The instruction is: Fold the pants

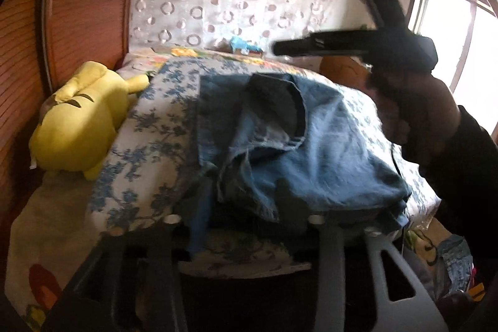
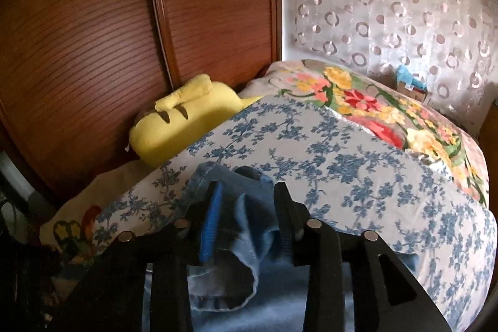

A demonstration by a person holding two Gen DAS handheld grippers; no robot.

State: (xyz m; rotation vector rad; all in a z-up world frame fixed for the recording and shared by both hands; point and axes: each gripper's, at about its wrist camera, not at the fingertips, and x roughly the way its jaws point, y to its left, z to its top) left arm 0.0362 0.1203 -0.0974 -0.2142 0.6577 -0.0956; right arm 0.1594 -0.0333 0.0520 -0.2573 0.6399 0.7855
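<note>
The pants [image 1: 298,142] were light blue denim, bunched in a loose heap on the bed with several layers overlapping. In the left wrist view they filled the centre, a darker inner side of the cloth showing around 12 o'clock of the pile and a frayed raw hem running across the middle toward 6 o'clock. In the right wrist view the pants [image 2: 249,207] lay at 6 o'clock, one open leg end with a stitched hem curling low, its dark inside visible.
</note>
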